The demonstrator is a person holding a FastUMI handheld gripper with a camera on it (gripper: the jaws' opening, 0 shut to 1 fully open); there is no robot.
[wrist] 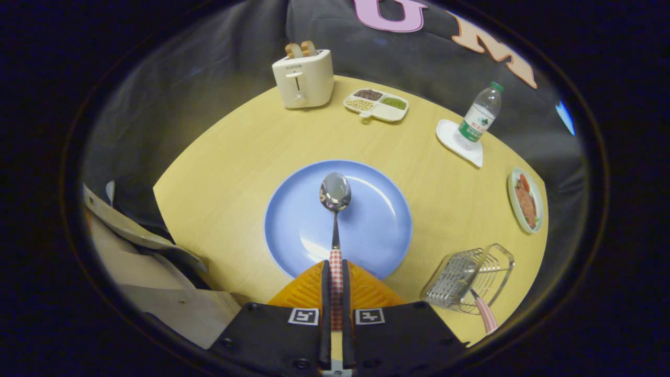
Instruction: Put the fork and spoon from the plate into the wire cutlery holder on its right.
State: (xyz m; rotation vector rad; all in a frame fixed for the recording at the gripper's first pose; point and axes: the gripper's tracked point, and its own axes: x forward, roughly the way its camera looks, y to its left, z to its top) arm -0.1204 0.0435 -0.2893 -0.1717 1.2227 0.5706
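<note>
Currently the gripper (335, 272) jaws are clamped on the spoon (335, 199) handle above the plate (293, 220); the cutlery holder (466, 277) sits right of the plate.

spoon (335, 191) bowl is polished metal, mirror shiny, with a checked cloth-look handle pinched tight in the gripper (335, 277); under it the plate (293, 230) is smooth and slightly glossy; table (235, 157) round the plate looks like pale matt wood laminate; right of the plate a bright wire cutlery holder (460, 277); beyond the plate a satin plastic toaster (303, 78) and a clear plastic bottle (479, 118)
</note>
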